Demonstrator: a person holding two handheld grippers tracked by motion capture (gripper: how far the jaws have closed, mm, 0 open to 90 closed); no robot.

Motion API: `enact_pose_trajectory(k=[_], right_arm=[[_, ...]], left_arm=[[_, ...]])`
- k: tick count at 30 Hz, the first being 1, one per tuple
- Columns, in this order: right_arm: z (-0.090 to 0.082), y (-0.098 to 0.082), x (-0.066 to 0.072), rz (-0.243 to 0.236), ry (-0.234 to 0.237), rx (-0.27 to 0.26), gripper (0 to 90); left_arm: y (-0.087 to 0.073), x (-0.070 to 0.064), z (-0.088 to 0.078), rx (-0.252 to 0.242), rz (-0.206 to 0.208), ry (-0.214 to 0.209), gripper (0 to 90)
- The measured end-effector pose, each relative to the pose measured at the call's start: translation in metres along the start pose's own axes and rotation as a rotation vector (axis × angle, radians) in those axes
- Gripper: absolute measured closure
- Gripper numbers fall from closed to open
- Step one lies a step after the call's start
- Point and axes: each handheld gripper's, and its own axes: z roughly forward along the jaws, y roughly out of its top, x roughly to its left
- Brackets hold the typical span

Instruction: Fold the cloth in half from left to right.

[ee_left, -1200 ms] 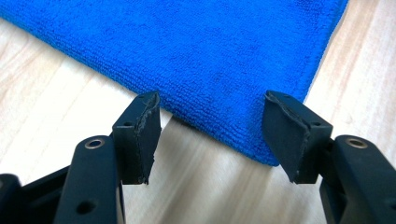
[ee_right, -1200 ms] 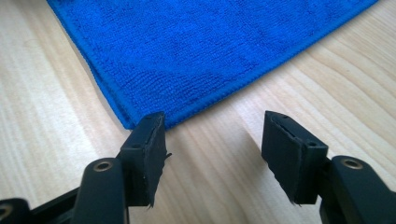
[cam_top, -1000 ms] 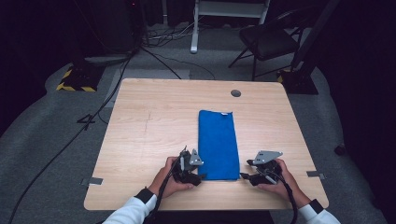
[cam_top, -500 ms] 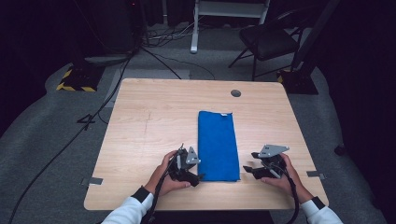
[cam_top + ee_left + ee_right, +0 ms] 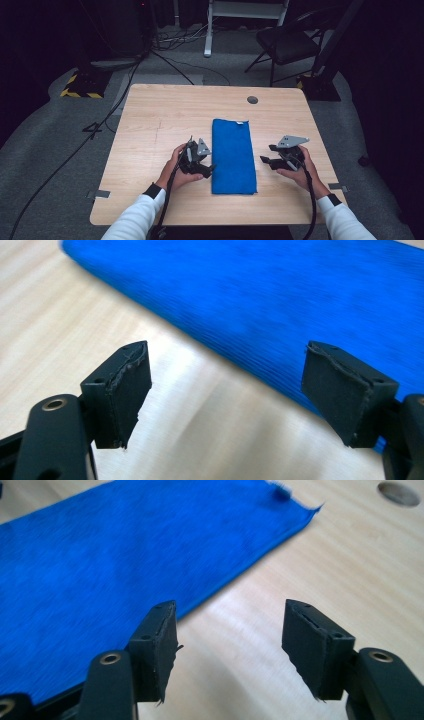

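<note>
on the floor of a dark room stands a light wooden table, and it is the biggest thing to see. near the far edge of the table top is a small round hole. down the middle of the table lies a blue cloth, folded into a long flat strip that runs from the far side toward the person. it lies flat on the wood, and its far corner looks a little frayed in the right gripper view. beside the cloth, on its left, a hand holds the left gripper, which sits just at the long left edge of the cloth near its close end. its jaws have just been opening, then closed back a tiny bit, and they stand wide apart with bare wood and the cloth edge under them, pinching nothing. on the other side, a little away from the right edge of the cloth, the other hand holds the right gripper, which points at the cloth. its jaws have just been closing a bit, but they are apart too, with bare table between them and no cloth in them. both arms wear white sleeves.
</note>
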Motion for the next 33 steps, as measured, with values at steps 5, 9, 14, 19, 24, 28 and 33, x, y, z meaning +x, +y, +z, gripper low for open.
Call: enact_pose_trajectory(k=[5,9,14,19,24,28,33], right_arm=[[0.012,0.012,-0.014,0.027,-0.016,-0.01,41.5],[0.021,0.022,-0.025,0.06,-0.035,-0.023,42.5],[0.036,0.034,-0.033,0.09,-0.034,-0.032,40.9],[0.052,0.044,-0.039,0.106,-0.036,-0.028,40.9],[0.068,0.053,-0.047,0.141,-0.052,-0.026,40.9],[0.082,0.059,-0.052,0.152,-0.063,-0.011,42.0],[0.09,0.065,-0.056,0.164,-0.064,-0.011,44.7]], left_arm=[[0.011,0.015,0.008,-0.024,-0.033,0.014,21.4],[0.02,0.031,0.017,-0.029,-0.074,0.007,22.7],[0.03,0.047,0.033,-0.005,-0.111,0.008,22.3],[0.036,0.059,0.046,0.004,-0.131,0.022,22.3],[0.043,0.075,0.058,0.016,-0.179,0.046,21.0],[0.05,0.083,0.064,0.02,-0.202,0.073,21.2],[0.056,0.088,0.073,0.044,-0.216,0.097,21.9]])
